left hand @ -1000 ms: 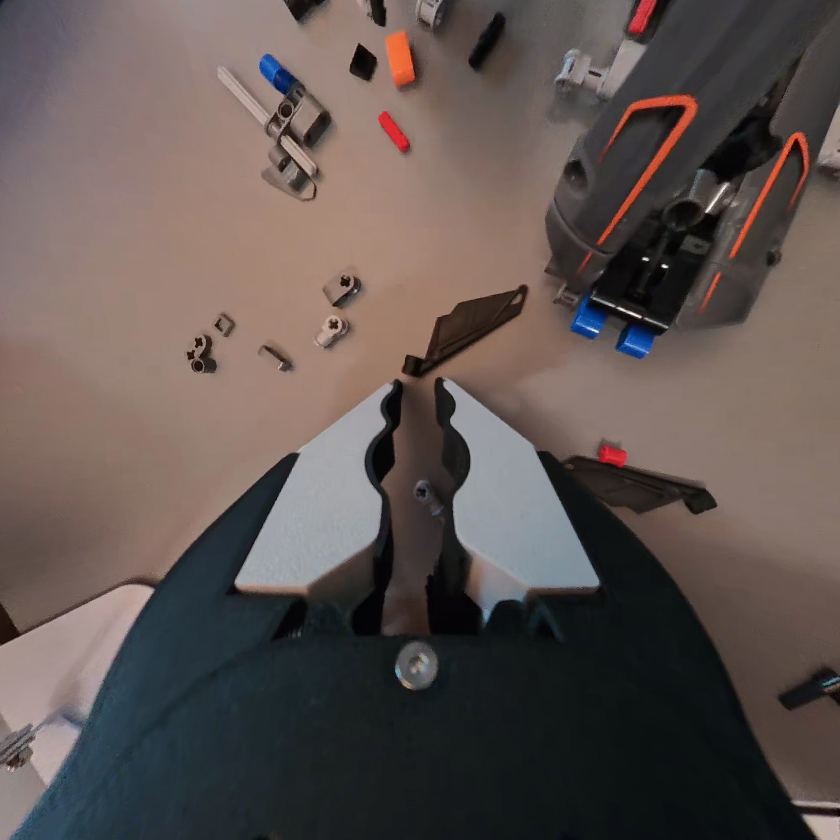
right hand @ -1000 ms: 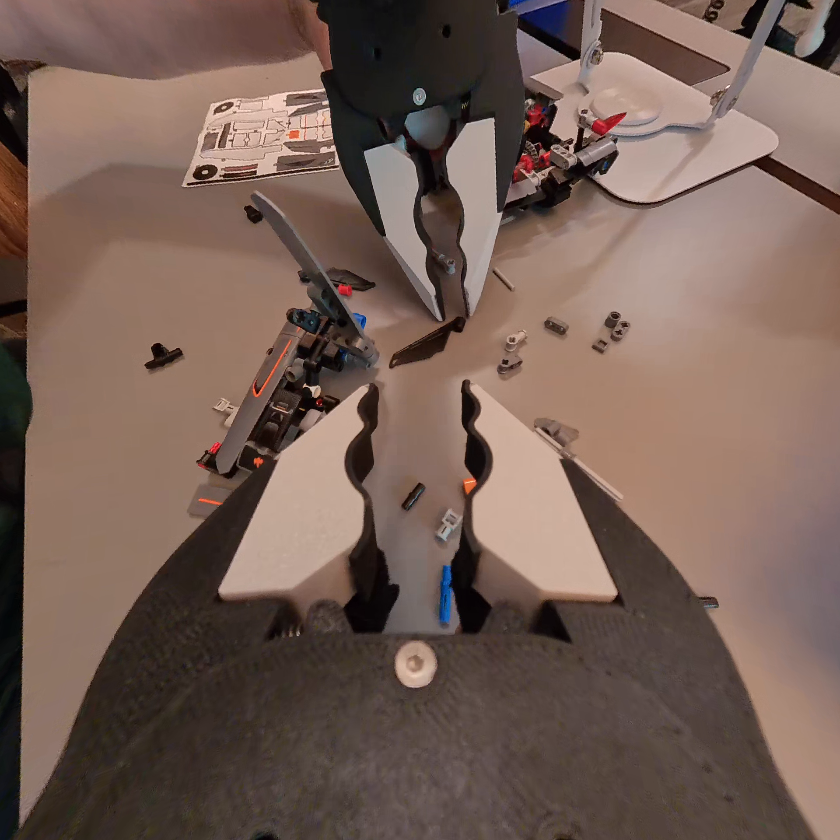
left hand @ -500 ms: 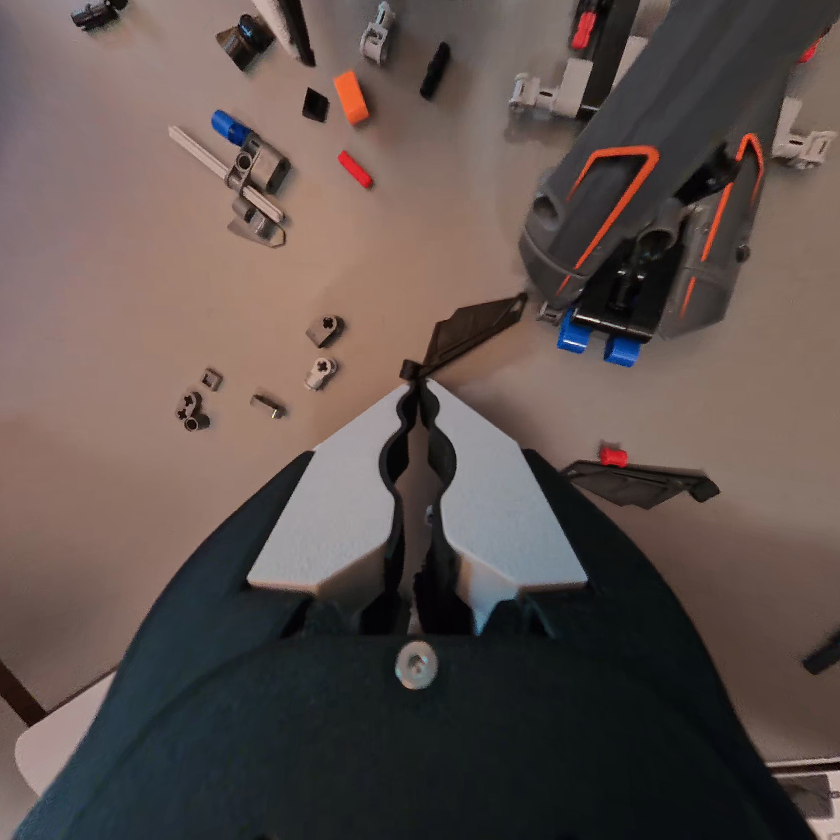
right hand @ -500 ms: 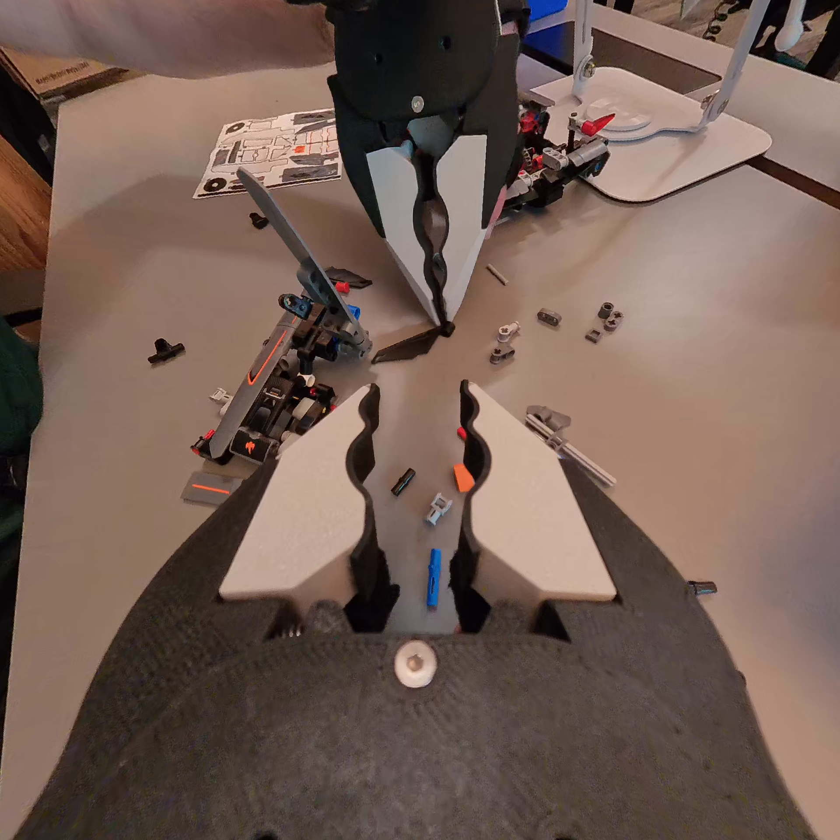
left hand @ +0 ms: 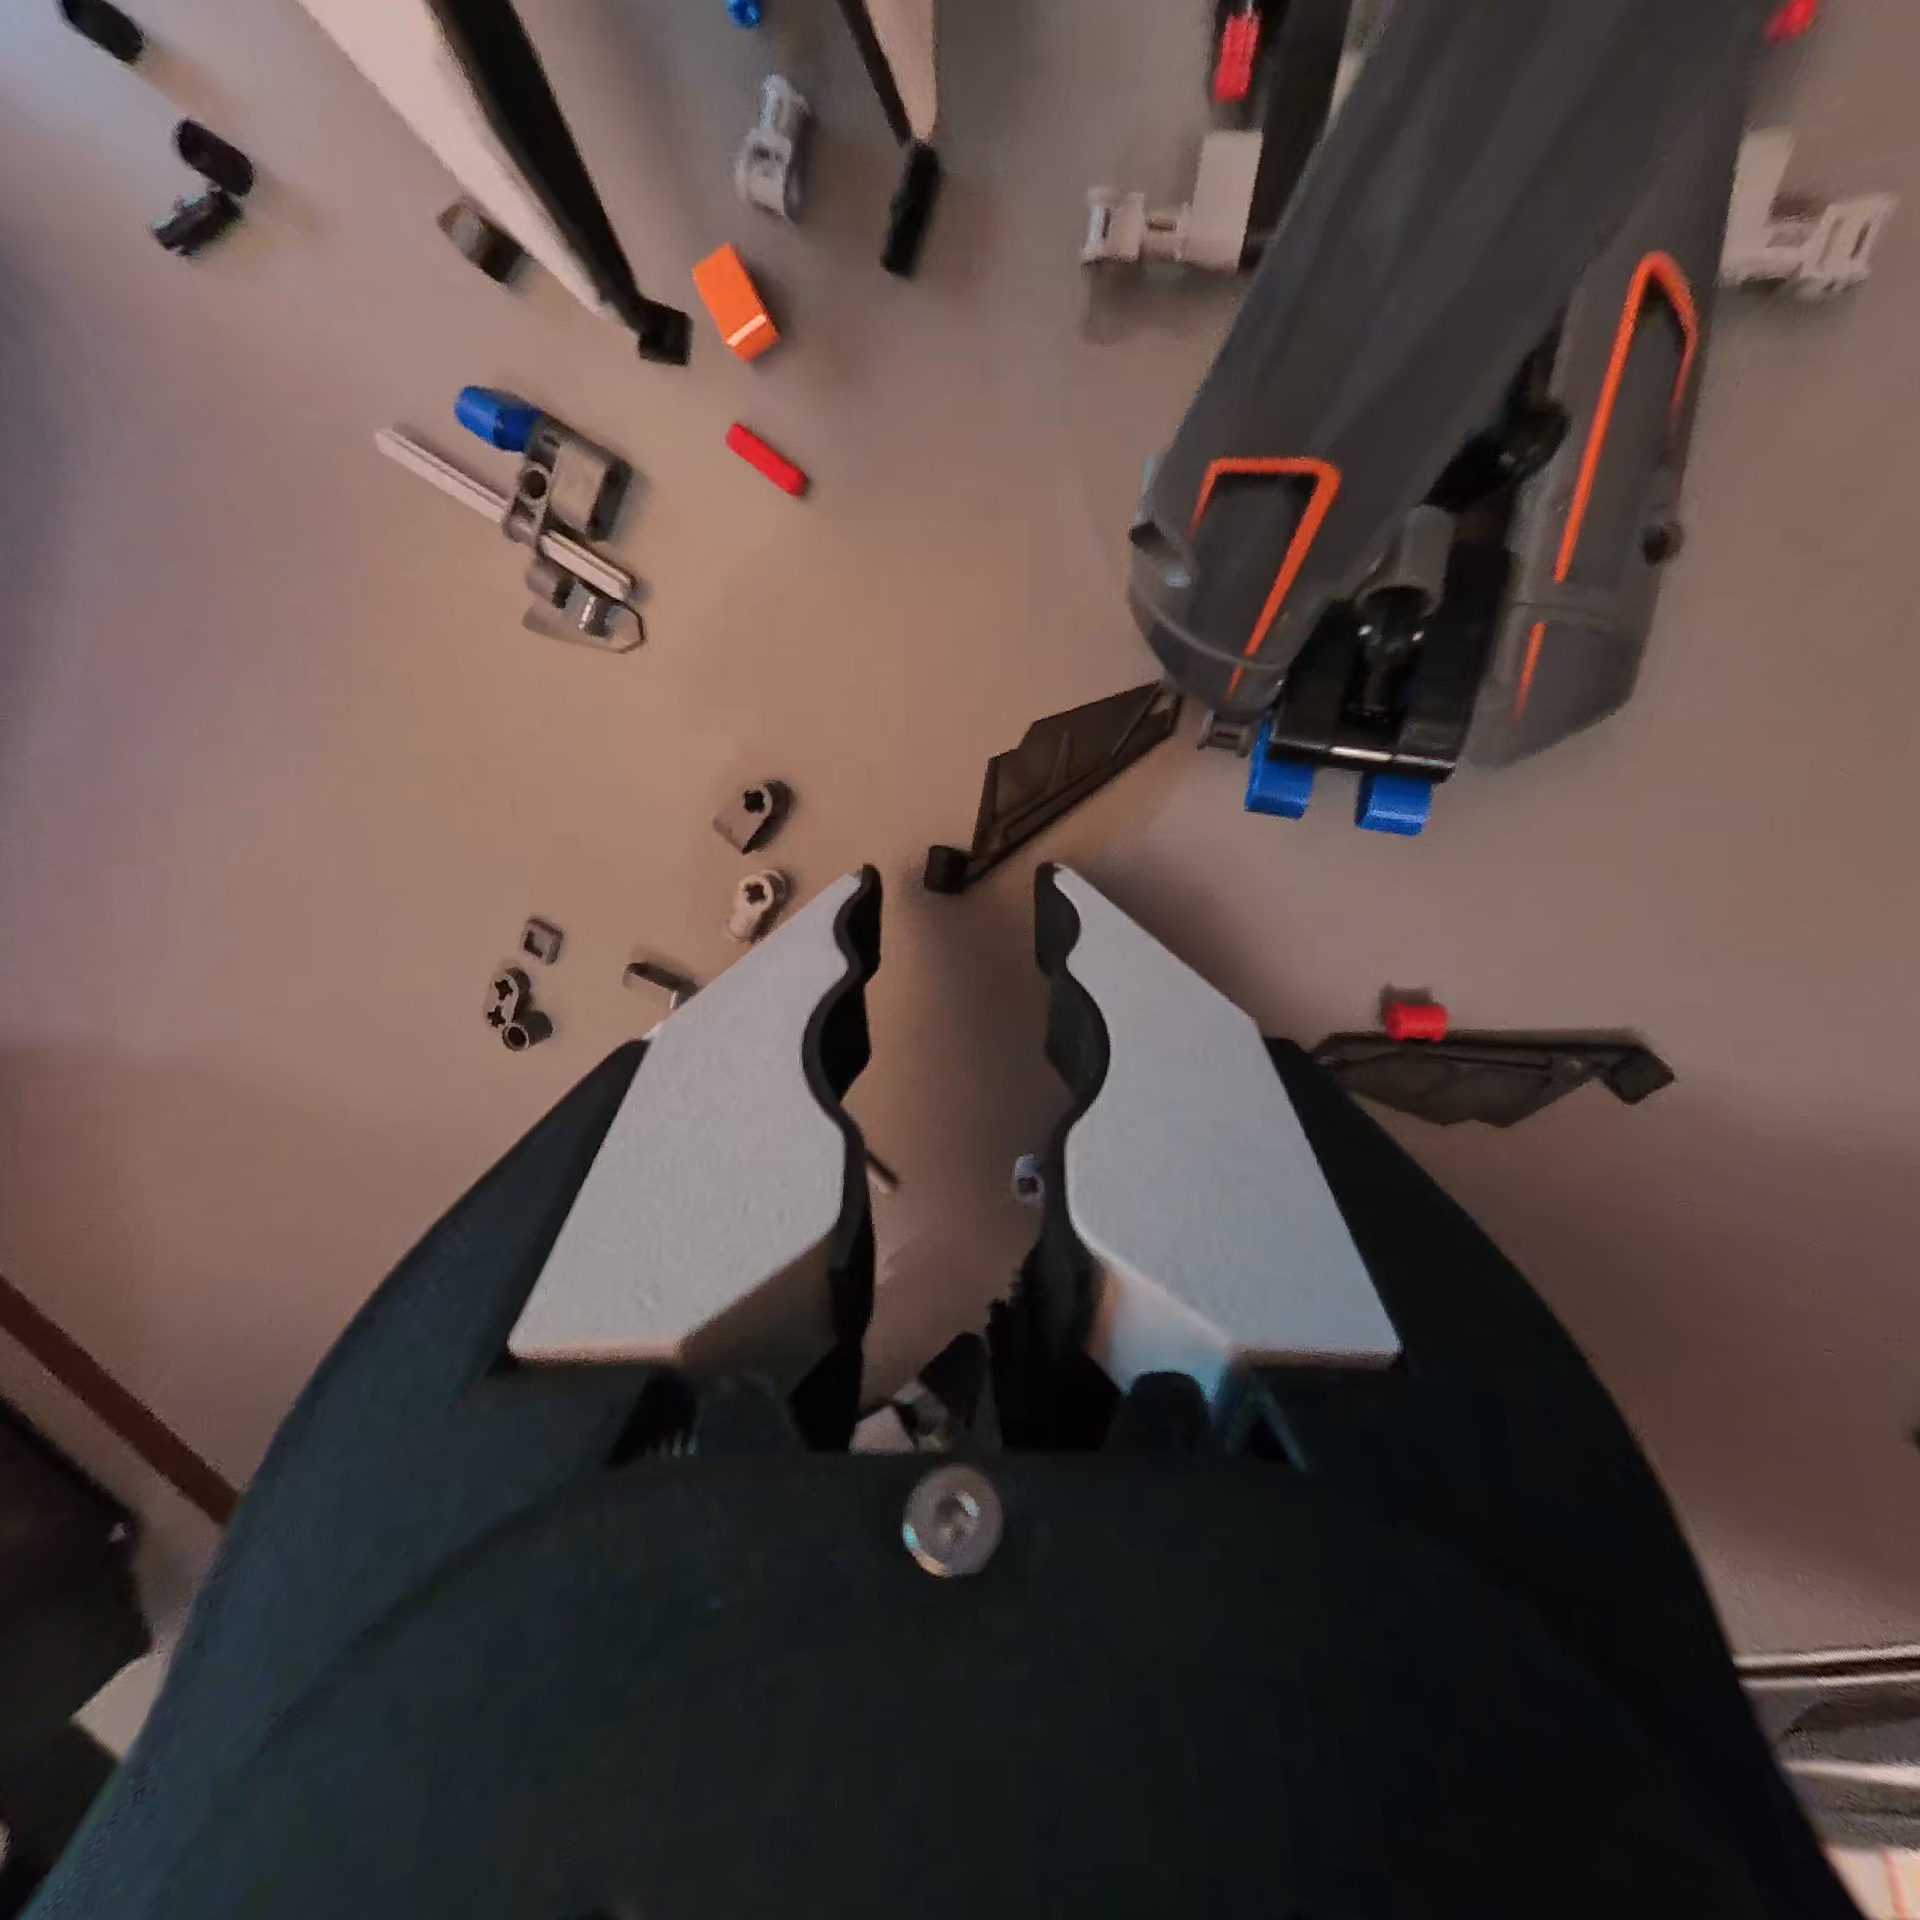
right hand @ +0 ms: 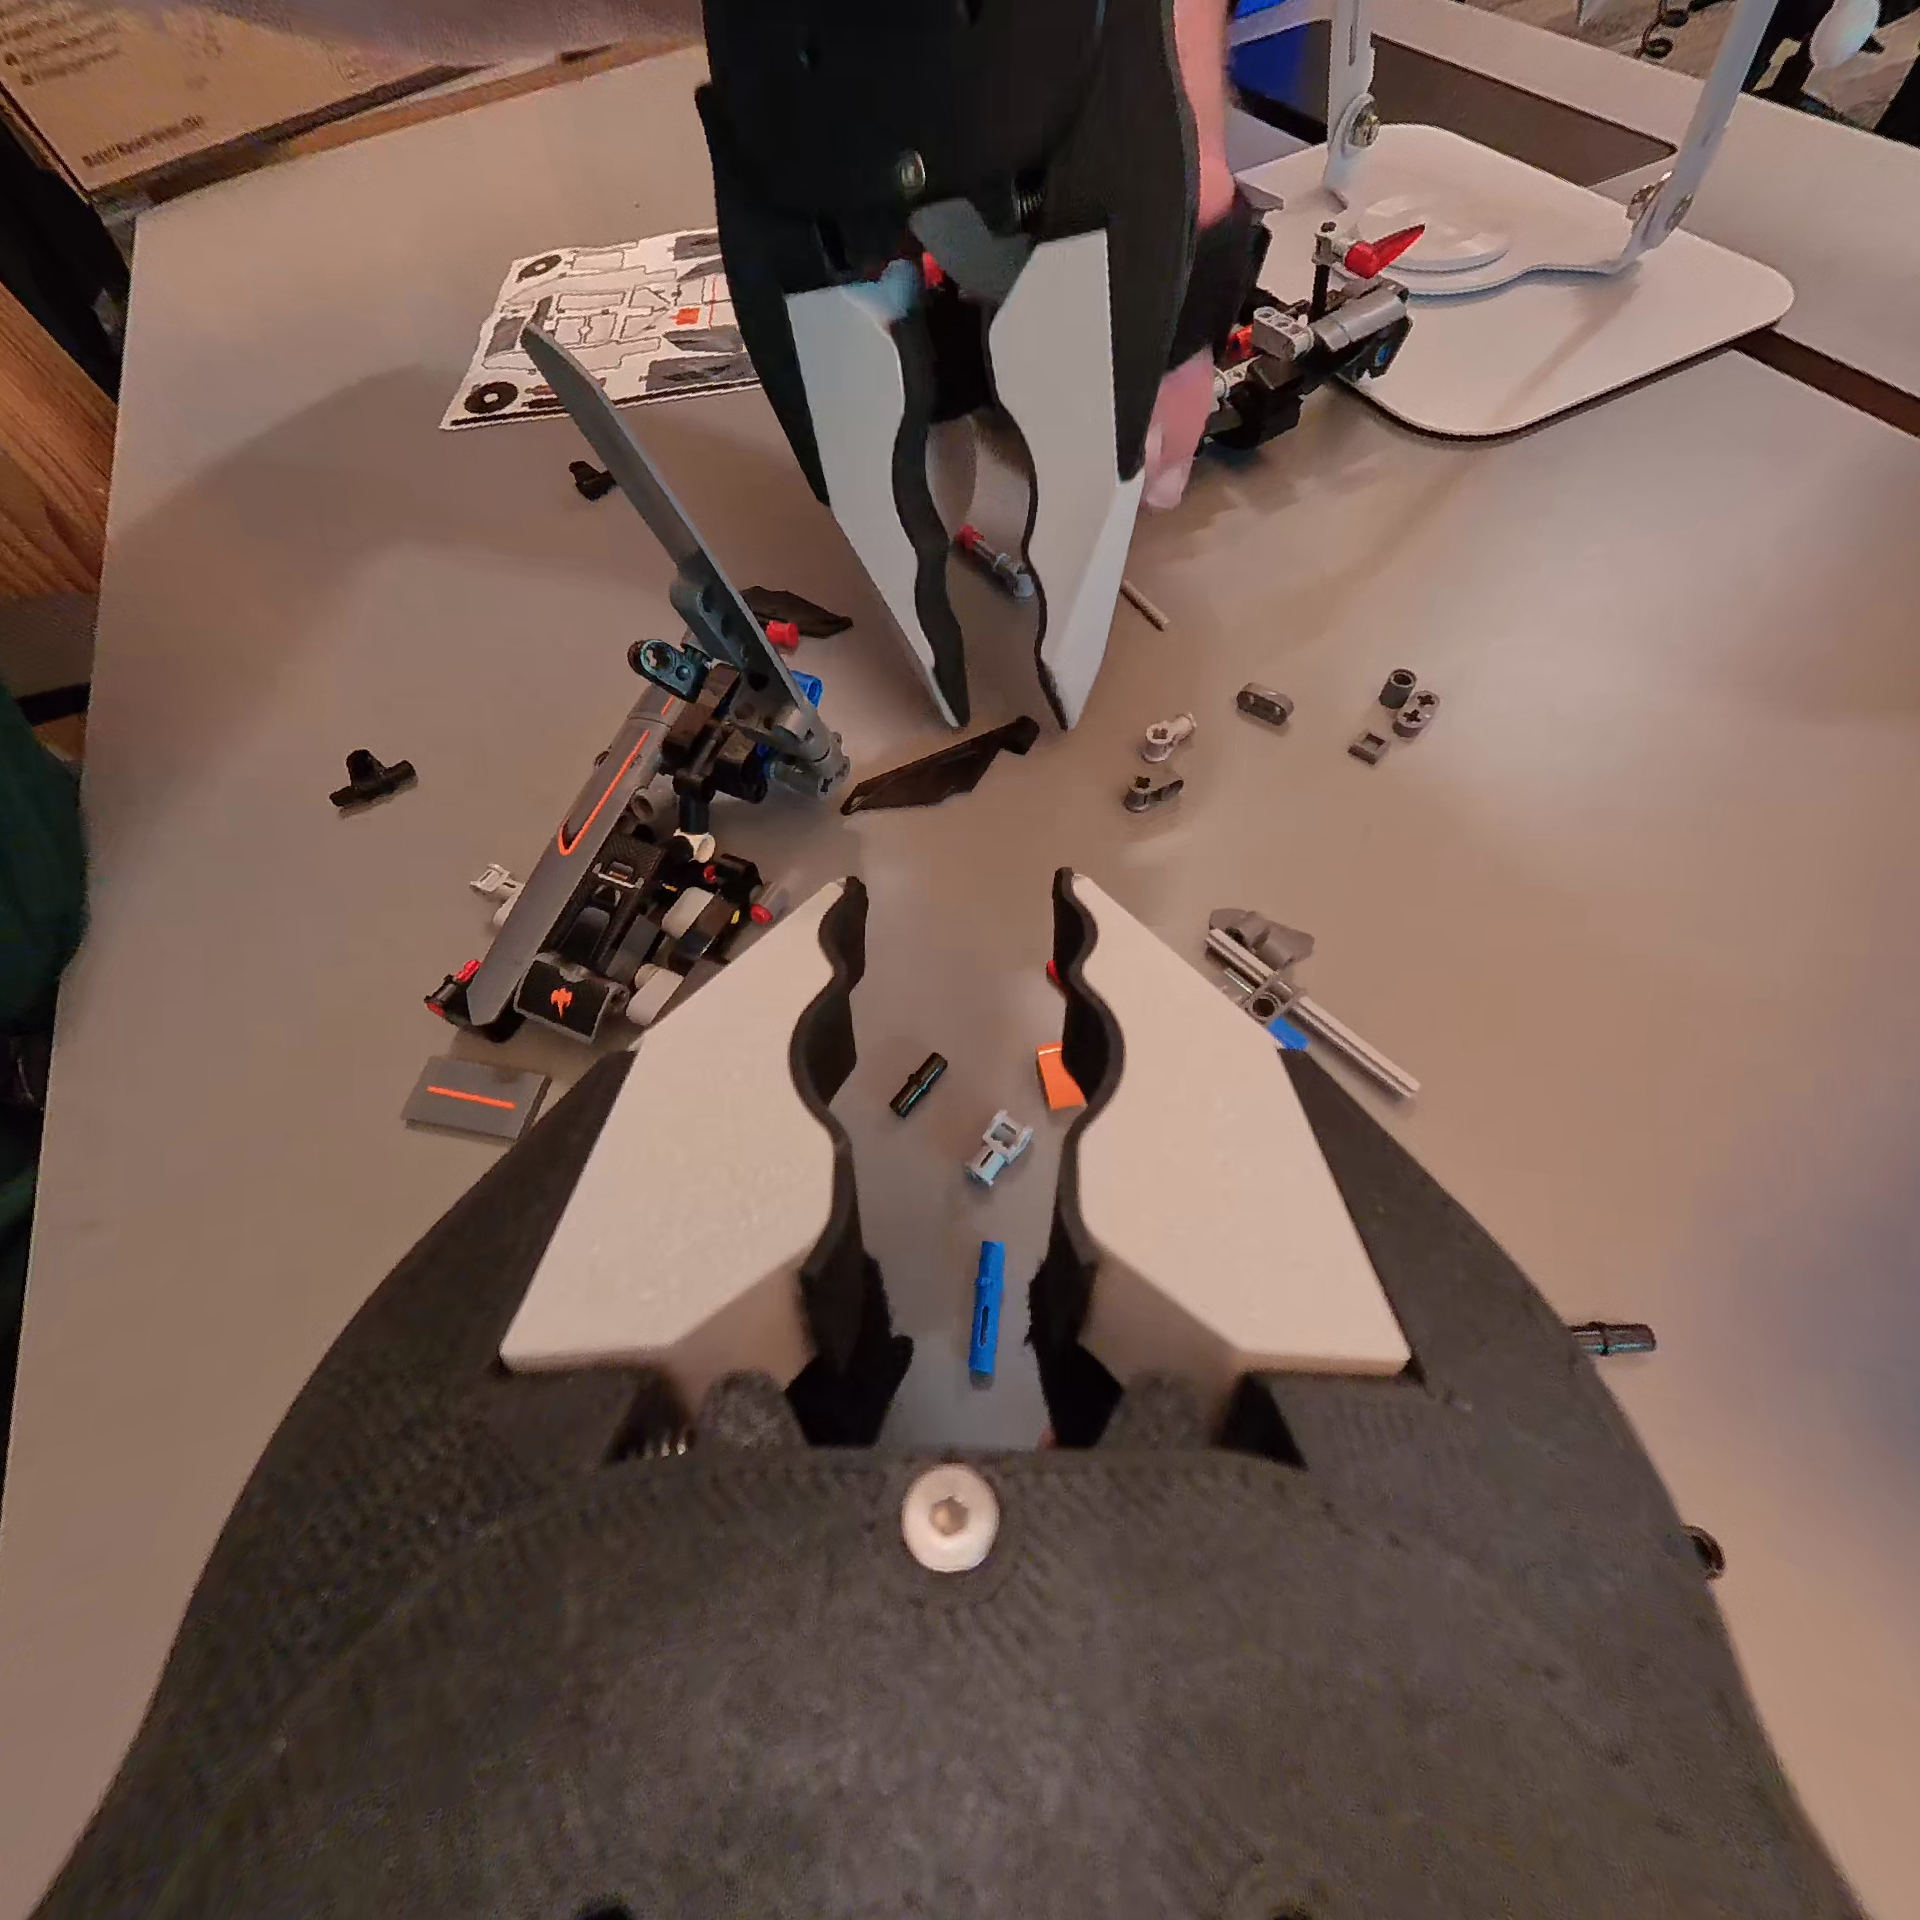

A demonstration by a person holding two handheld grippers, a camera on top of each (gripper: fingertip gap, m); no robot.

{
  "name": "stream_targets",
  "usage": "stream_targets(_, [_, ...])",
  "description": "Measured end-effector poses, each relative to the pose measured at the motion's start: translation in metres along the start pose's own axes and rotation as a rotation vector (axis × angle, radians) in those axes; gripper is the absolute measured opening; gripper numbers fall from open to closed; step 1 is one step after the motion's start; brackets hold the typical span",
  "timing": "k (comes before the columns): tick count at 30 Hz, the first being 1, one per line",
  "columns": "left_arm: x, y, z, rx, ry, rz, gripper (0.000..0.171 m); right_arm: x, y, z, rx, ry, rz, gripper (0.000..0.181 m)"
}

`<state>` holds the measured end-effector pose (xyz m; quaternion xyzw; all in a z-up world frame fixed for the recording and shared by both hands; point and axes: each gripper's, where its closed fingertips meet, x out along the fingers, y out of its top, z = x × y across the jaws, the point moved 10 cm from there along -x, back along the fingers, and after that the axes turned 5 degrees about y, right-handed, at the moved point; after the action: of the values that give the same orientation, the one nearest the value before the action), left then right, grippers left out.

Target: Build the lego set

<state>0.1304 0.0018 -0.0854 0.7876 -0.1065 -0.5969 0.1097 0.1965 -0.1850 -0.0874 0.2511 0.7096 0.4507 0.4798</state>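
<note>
left hand-held gripper (left hand: 956,883): jaws parted, empty | black wing panel (left hand: 1049,784): flat on desk just beyond its tips, mid-desk beside grey model (left hand: 1455,499) | likely light, stiff, thin; pinch the thicker end | right hand-held gripper (right hand: 956,894): parted, empty

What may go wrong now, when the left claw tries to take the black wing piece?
The left claw is open, and only the thin tip of the black wing piece lies at its fingertips, so the grip may slip. The wing's far end seems to touch the grey model; a pull might shift it.
</note>
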Motion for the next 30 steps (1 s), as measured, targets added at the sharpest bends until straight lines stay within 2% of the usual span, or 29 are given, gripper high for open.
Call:
stream_targets(5, [0.007,0.003,-0.004,0.018,-0.092,0.002,0.011,-0.002,-0.003,0.002,0.005,-0.001,0.007,0.035])
stream_targets(8, [0.008,0.002,-0.007,-0.010,-0.112,0.009,0.009,-0.003,-0.005,0.003,0.009,0.001,0.012,0.035])
stream_targets(17, [0.000,-0.017,-0.006,-0.296,-0.082,0.089,0.009,-0.009,0.005,-0.003,-0.071,-0.050,0.021,0.038])
stream_targets(24, [-0.051,-0.023,-0.013,-0.552,-0.035,0.232,0.008,-0.027,0.045,-0.042,-0.330,-0.287,-0.035,0.031])
stream_targets(30, [-0.116,-0.005,-0.005,-0.649,-0.093,0.410,0.008,-0.032,0.090,-0.090,-0.573,-0.531,-0.103,0.027])
